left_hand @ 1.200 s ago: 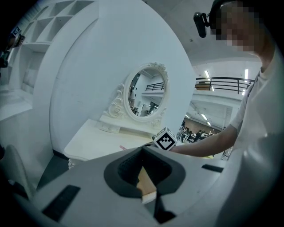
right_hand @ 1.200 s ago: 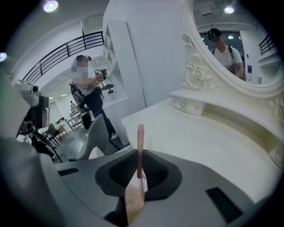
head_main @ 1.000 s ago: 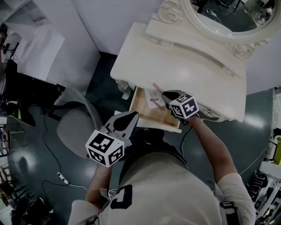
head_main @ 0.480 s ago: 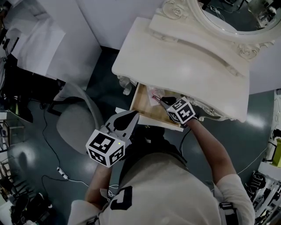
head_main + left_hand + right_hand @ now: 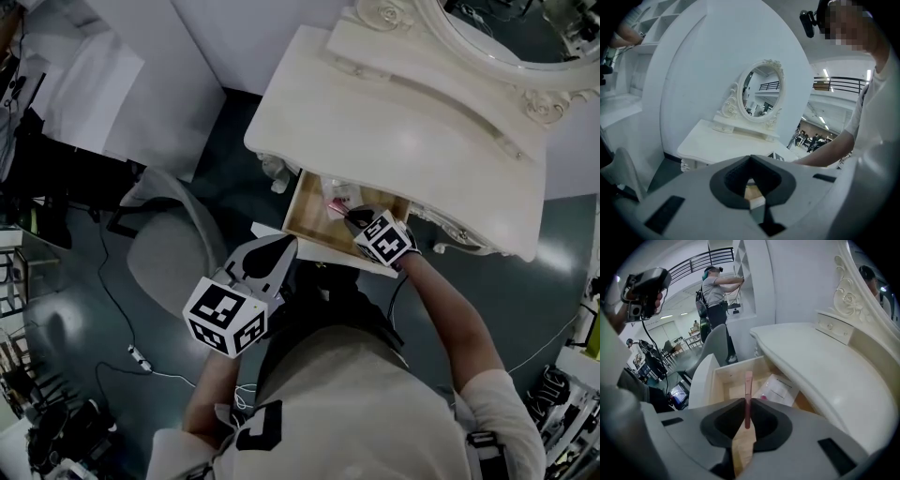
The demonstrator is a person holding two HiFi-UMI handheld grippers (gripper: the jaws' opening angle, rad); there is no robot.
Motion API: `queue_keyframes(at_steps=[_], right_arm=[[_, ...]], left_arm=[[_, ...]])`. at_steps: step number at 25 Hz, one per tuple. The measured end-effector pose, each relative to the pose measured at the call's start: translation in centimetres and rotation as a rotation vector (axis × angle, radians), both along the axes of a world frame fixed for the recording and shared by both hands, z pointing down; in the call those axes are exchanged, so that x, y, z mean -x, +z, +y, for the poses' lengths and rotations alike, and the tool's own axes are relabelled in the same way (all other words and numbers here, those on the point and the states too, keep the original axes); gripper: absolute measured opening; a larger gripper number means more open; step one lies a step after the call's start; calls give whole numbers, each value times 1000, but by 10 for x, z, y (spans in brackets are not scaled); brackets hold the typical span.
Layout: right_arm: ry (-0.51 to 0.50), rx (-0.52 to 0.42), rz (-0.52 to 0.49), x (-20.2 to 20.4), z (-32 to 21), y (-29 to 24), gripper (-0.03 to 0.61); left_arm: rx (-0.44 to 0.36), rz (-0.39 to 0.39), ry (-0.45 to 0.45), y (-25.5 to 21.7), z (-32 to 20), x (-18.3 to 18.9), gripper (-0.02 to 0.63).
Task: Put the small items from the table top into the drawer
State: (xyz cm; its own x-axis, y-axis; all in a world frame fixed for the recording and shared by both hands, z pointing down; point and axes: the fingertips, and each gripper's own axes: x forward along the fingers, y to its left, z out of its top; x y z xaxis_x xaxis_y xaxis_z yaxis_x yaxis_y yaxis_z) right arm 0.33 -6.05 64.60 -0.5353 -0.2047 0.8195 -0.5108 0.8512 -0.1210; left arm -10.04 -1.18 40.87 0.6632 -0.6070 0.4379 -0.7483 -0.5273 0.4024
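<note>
- At the far left of the head view, a pale chair (image 5: 164,267) stood on the dark floor (image 5: 84,309), turned away from the table.
- Next, we saw the left gripper (image 5: 279,247) held in front of the person's chest, short of the drawer and well apart from it.
- In the left gripper view its jaws were closed tip to tip with nothing between them. Only the drawer's front edge showed through the hollow behind the tips.
- The drawer (image 5: 302,208) was pulled out from under the front of the cream dressing table (image 5: 403,122), with its wooden floor in plain sight.
- A flat white packet (image 5: 777,390) lay inside the drawer, towards the side tucked under the table top.
- The right gripper (image 5: 349,215) was angled down over the open drawer, above its floor.
- Its jaws were nearly closed and pinched a slim pink stick (image 5: 748,397) at the very tips.
- The stick jutted straight forward from the jaws over the drawer floor, just left of the white packet in the right gripper view.
- We could not tell whether the stick's far end touched the wood.
- Furthest right, an oval mirror (image 5: 497,42) in a carved cream frame rose upright from the back of the table.
- The table top in front of the mirror showed as bare cream surface.
</note>
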Motion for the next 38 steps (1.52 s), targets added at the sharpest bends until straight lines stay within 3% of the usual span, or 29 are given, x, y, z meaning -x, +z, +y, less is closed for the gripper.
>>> queue_keyframes(at_steps=[23, 29, 38], right_arm=[[-48, 76, 121, 0, 13, 62, 57], [-16, 79, 148, -4, 10, 70, 58], [51, 77, 99, -2, 1, 63, 60]], left_arm=[[82, -37, -41, 25, 12, 8, 55], [83, -29, -51, 25, 11, 8, 55], [79, -25, -46, 24, 10, 11, 55]])
